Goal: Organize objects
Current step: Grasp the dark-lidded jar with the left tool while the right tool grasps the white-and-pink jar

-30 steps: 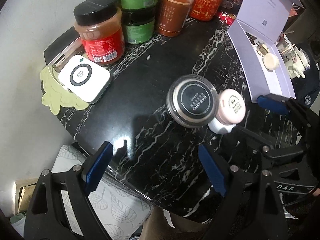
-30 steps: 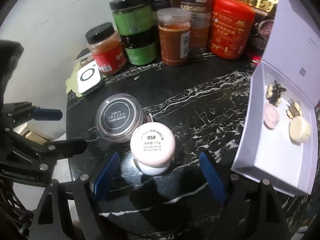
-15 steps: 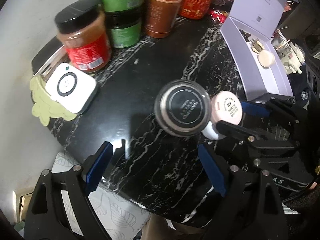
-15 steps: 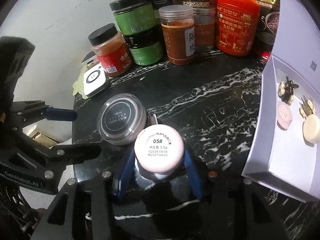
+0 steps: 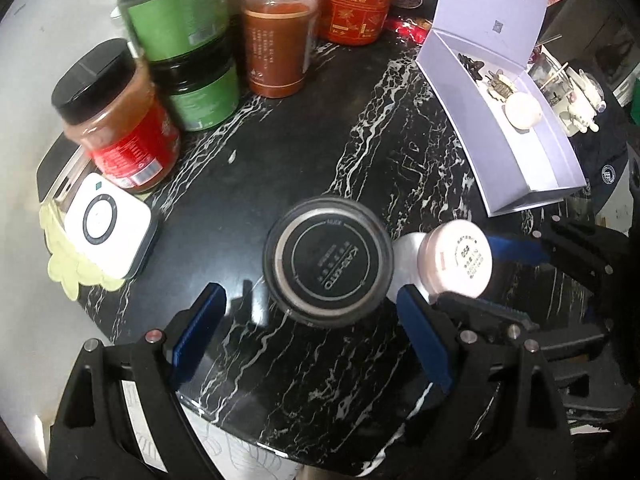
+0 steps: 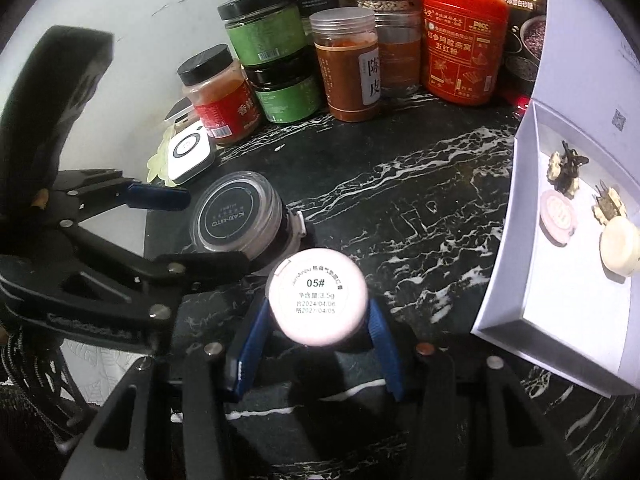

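A small pink round compact [image 6: 317, 295] labelled 05# is held between my right gripper's [image 6: 318, 318] blue pads, just above the black marble table [image 6: 420, 208]; it also shows in the left wrist view [image 5: 456, 258]. A clear jar with a black lid [image 5: 328, 266] stands to its left, seen also in the right wrist view [image 6: 236, 216]. My left gripper [image 5: 310, 320] is open, its fingers either side of that jar's near edge. An open white box [image 6: 568, 280] at the right holds a pink compact [image 6: 558, 216], a cream one [image 6: 620, 250] and hair clips.
Several food jars and a red tin [image 6: 464, 40] stand along the back wall. A white square device [image 5: 106, 224] lies on a yellow-green mat at the left edge. The table's round front edge [image 5: 240, 428] is close to me.
My right gripper closed on the pink compact and lifted it slightly. My left gripper moved forward toward the black-lidded jar.
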The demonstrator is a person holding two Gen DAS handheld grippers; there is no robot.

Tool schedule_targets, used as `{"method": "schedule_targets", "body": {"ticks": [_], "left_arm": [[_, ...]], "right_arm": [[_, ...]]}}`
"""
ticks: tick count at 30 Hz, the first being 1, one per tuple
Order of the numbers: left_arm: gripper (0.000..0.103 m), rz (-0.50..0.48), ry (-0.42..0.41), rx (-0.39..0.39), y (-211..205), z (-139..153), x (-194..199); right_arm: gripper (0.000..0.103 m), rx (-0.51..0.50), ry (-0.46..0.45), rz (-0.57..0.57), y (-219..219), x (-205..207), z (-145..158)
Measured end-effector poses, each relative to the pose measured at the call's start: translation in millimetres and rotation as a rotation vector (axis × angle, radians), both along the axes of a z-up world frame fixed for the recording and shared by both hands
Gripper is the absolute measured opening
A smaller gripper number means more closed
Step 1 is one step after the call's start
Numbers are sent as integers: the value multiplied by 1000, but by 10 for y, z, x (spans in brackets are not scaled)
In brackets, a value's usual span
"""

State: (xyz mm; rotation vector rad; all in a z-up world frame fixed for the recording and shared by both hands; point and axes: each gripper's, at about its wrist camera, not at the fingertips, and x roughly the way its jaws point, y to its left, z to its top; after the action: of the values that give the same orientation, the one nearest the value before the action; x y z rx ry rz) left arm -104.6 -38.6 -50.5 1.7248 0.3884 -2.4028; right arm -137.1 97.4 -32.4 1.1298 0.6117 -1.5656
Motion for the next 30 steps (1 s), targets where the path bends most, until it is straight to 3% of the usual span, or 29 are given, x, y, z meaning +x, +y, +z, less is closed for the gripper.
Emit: {"method": "schedule_targets", "body": {"ticks": [5,10,30], "left_arm": [[85,23,2,21,-50,-60,-44],[68,9,40,74,-53,-82,-43],[67,46,91,126,-193,6,134]], "right_arm": [[52,7,10,9,-18,8,0],[52,10,13,7,-36,8,-7],[52,-11,-10,-22,-78,-12,18]]}}
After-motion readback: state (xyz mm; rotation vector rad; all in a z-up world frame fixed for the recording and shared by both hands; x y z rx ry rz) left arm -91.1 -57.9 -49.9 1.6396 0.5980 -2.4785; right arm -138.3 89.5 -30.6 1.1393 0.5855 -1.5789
